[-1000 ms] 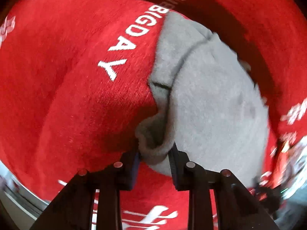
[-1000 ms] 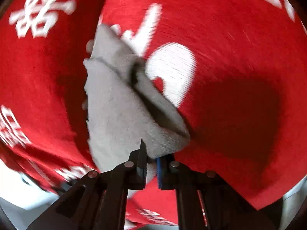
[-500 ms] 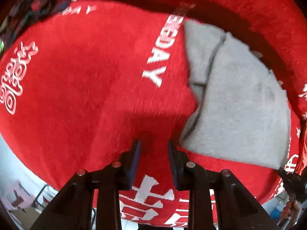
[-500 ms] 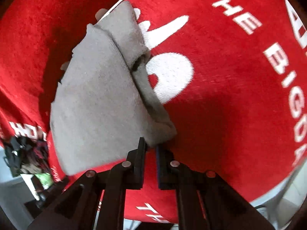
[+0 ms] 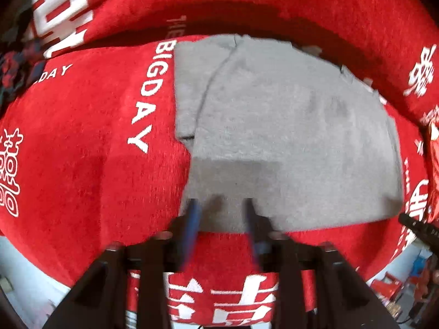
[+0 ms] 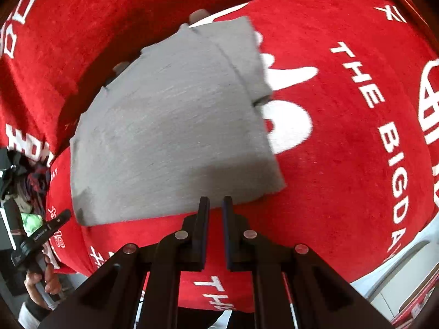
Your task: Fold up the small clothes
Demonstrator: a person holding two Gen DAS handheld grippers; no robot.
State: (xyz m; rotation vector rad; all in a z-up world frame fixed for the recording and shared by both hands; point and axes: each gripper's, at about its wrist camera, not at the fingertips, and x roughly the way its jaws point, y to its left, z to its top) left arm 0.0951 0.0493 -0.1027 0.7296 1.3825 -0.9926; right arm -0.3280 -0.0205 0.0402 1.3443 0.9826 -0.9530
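Observation:
A small grey garment [image 5: 288, 137] lies folded flat on the red cloth [image 5: 82, 142]; it also shows in the right wrist view [image 6: 170, 131]. My left gripper [image 5: 222, 205] is open and empty, its blurred fingers just over the garment's near edge. My right gripper [image 6: 216, 205] hovers at the garment's near edge, jaws narrowly apart, holding nothing.
The red cloth with white lettering [image 6: 392, 148] covers the whole table and rises in a fold behind the garment [image 5: 274, 5]. A heap of dark clothes [image 6: 24, 175] lies at the left. The person's other hand and gripper [image 6: 38, 241] show at lower left.
Both grippers let go of the grey garment and pulled back from it. The garment now lies flat, where a second ago its edge was pinched and lifted.

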